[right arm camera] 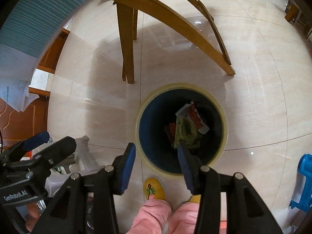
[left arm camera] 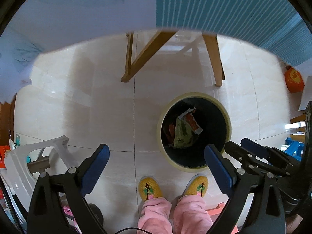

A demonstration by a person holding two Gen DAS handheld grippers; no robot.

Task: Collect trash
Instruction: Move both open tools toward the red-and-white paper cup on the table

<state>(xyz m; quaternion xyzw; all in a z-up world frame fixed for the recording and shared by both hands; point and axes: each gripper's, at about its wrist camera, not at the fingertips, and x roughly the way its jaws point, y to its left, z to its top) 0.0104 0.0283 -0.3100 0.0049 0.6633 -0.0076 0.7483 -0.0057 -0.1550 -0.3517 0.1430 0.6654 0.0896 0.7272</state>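
Note:
A round trash bin (left arm camera: pixel 160 128) with a pale rim and a dark inside stands on the tiled floor. Inside lie a green wrapper (left arm camera: pixel 182 136), a red and white wrapper (left arm camera: pixel 192 121) and a smaller red one. My left gripper (left arm camera: pixel 156 152) hangs above the floor just left of the bin, jaws wide open with nothing between them. My right gripper (right arm camera: pixel 156 149) is over the near rim of the bin (right arm camera: pixel 139 117), open and empty, with the wrappers (right arm camera: pixel 186 130) below it. Each gripper shows at the edge of the other's view.
Wooden legs (left arm camera: pixel 129 58) stand beyond the bin under a table edge with a blue striped cloth (left arm camera: pixel 224 5). A person's feet in yellow slippers (left arm camera: pixel 150 188) and pink trousers are just before the bin. A white plastic stool (left arm camera: pixel 25 159) is at left, a blue plastic item (right arm camera: pixel 304 179) at right.

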